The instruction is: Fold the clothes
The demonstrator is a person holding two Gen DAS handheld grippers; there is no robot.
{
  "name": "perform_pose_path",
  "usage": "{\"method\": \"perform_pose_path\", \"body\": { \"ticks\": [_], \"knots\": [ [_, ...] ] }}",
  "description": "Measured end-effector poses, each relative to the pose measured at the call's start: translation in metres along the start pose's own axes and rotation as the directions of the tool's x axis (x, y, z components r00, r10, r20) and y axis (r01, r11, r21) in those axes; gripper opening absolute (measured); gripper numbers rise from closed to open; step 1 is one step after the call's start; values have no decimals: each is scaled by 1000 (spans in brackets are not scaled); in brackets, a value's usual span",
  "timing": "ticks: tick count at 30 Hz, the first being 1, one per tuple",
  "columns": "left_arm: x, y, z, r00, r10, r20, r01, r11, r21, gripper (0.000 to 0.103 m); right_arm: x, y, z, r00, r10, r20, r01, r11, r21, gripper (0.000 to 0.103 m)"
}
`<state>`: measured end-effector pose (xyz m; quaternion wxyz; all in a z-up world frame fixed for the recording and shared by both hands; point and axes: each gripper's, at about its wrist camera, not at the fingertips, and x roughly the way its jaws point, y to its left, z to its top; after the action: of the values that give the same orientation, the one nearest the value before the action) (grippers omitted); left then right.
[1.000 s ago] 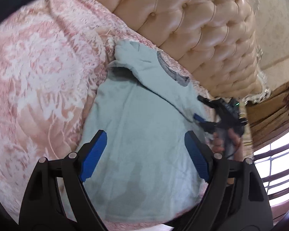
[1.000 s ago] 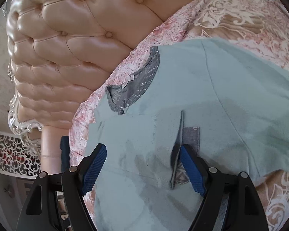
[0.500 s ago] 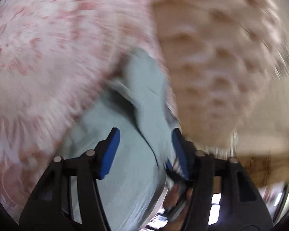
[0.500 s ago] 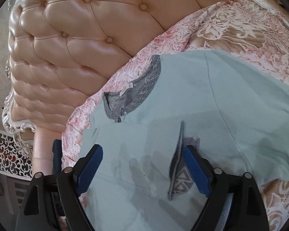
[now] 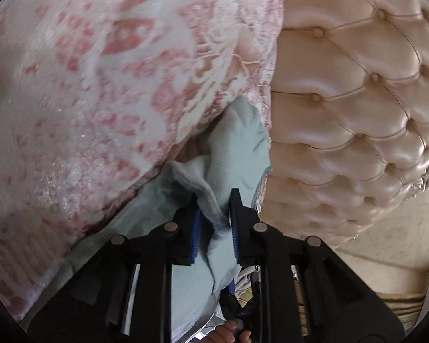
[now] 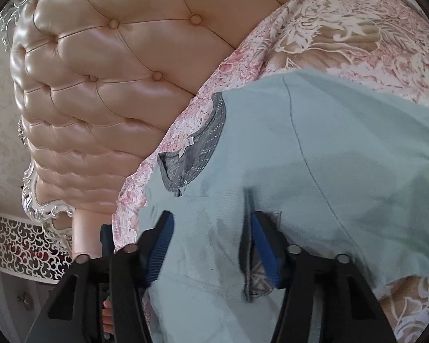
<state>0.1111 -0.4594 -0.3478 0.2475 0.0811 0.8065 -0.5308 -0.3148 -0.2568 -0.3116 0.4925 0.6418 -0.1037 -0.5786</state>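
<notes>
one left gripper (image 5: 213, 223) pinches the pale blue-green cotton shirt's (image 6: 343, 157) sleeve; right gripper (image 6: 211, 243) gapes over the already folded sleeve.

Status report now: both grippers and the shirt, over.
Left gripper shut on shirt fabric. Right gripper open over the shirt, gripping nothing. Shirt flat on pink bedspread, beside headboard. Nothing blocking.

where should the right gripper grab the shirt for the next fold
Grip the light blue shirt at the folded sleeve edge with the grey cuff, which lies flat between the open right gripper. Come straight down from above; the left gripper already pinches the other sleeve.
</notes>
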Motion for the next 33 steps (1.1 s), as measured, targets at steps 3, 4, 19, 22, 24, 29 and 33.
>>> {"method": "perform_pose_path", "body": {
  "ticks": [3, 4, 19, 22, 24, 29, 33],
  "knots": [
    [-3, -2, 3, 1000, -6, 8, 6, 1000, 9, 19, -1, 5, -2, 1000, 1, 3, -1, 1000, -26, 16],
    [-3, -2, 3, 1000, -7, 9, 7, 1000, 10, 19, -4, 6, -2, 1000, -17, 16, 17, 999, -34, 13],
    [-18, -4, -7, 999, 1, 44, -4, 998, 68, 19, -17, 22, -9, 961, -259, 99, 271, 952, -139, 7],
    [-29, -8, -6, 999, -27, 26, 25, 996, 86, 36, -13, 12, -6, 958, -274, 85, 283, 953, -109, 11],
    [-36, -5, -6, 999, -39, 27, 37, 998, 51, 52, -13, 5, -4, 961, -269, 72, 274, 959, -74, 12],
    [-29, 1, -12, 999, -50, -5, 50, 999, 12, 59, -17, 4, -5, 958, -279, 63, 282, 957, -59, 33],
    [-4, -1, -18, 999, -26, -29, 27, 999, 41, 59, -23, 3, -3, 968, -242, 66, 246, 968, -52, 56]
  ]
}}
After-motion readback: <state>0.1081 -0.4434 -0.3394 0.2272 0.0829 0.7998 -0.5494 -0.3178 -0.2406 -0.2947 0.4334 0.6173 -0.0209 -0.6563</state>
